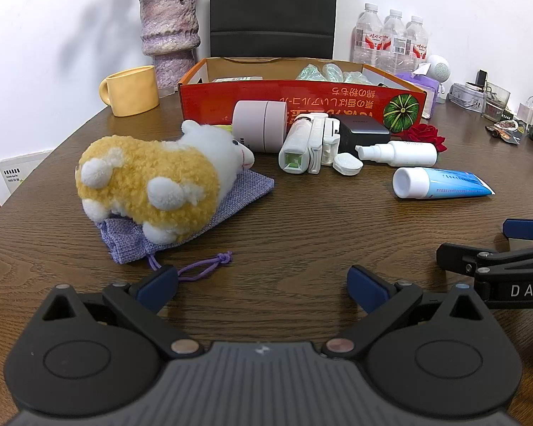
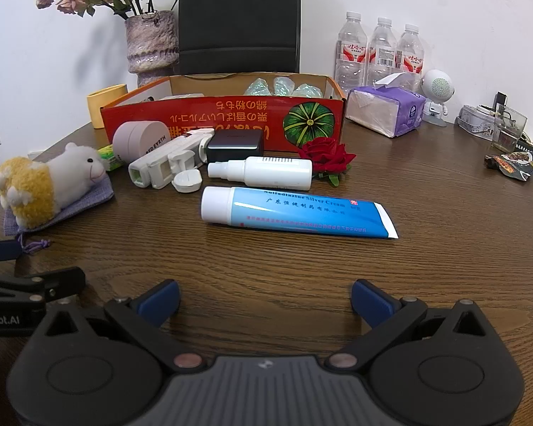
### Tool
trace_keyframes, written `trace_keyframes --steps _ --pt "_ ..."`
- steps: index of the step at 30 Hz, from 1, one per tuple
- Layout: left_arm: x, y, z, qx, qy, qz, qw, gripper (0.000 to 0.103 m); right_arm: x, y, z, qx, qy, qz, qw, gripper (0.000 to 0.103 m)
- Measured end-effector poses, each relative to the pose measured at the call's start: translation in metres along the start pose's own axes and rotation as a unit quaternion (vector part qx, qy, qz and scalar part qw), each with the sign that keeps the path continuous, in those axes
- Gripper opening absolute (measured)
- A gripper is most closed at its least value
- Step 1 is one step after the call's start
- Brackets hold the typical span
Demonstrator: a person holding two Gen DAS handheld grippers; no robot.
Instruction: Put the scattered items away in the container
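A red cardboard box [image 1: 302,101] [image 2: 224,120] stands open at the back of the wooden table, with a few items inside. In front of it lie a plush sheep [image 1: 152,181] [image 2: 49,181] on a purple drawstring pouch [image 1: 181,220], a pink round jar [image 1: 259,124] [image 2: 138,140], a white plastic device [image 1: 307,145] [image 2: 170,161], a black charger block [image 1: 360,131] [image 2: 236,145], a white spray bottle [image 1: 398,152] [image 2: 266,172], a blue cream tube [image 1: 440,186] [image 2: 295,214] and a red rose [image 1: 426,135] [image 2: 325,154]. My left gripper [image 1: 263,287] is open near the pouch cord. My right gripper [image 2: 264,298] is open, short of the tube.
A yellow mug [image 1: 131,90], a purple vase with dried flowers [image 1: 168,35], a black chair back [image 1: 272,10], water bottles [image 2: 380,49], a tissue pack [image 2: 387,110], a small white robot figure [image 2: 437,92] and wrappers [image 2: 515,165] ring the table's back and right.
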State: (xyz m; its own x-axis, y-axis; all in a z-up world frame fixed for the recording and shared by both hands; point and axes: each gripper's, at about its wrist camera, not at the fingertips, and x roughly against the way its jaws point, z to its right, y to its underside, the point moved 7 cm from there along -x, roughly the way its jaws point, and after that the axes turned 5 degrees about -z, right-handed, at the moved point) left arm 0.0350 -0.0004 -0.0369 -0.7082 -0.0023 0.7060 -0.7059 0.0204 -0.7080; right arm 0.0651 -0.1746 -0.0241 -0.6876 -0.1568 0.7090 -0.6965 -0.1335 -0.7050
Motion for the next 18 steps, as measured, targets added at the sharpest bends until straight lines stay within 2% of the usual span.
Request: trace_keyframes --steps 8,10,11,12,13,14,16,18 --pt "0.001 0.0 0.0 -0.001 0.0 0.001 1.0 0.103 -0.001 -0.001 0.002 -0.002 0.002 0.0 1.0 0.103" --pt "0.005 0.0 0.002 -0.01 0.013 0.008 0.9998 0.103 -0.001 -0.001 0.002 0.003 -0.003 -0.001 1.0 0.103" --pt "0.012 -0.004 0.005 -0.02 0.031 0.016 0.9992 0.103 -0.001 -0.001 0.001 0.009 -0.01 -0.002 1.0 0.102" --pt "0.019 -0.007 0.007 -0.03 0.051 0.026 0.9979 0.101 0.001 -0.003 -0.001 0.015 -0.023 -0.006 1.0 0.099" --pt "0.029 -0.014 0.008 -0.034 0.07 0.045 0.996 0.101 0.003 -0.006 -0.003 0.022 -0.038 -0.01 0.999 0.083" --pt "0.036 -0.022 0.006 -0.029 0.085 0.062 0.994 0.101 0.008 -0.012 -0.006 0.022 -0.055 -0.001 0.998 0.072" --pt "0.045 -0.04 0.002 -0.017 0.108 0.084 0.9904 0.101 0.017 -0.026 -0.013 0.025 -0.086 0.022 0.996 0.072" --pt "0.036 -0.058 -0.002 -0.014 0.102 0.085 0.9911 0.098 0.015 -0.045 -0.026 0.047 -0.099 0.043 0.993 0.072"
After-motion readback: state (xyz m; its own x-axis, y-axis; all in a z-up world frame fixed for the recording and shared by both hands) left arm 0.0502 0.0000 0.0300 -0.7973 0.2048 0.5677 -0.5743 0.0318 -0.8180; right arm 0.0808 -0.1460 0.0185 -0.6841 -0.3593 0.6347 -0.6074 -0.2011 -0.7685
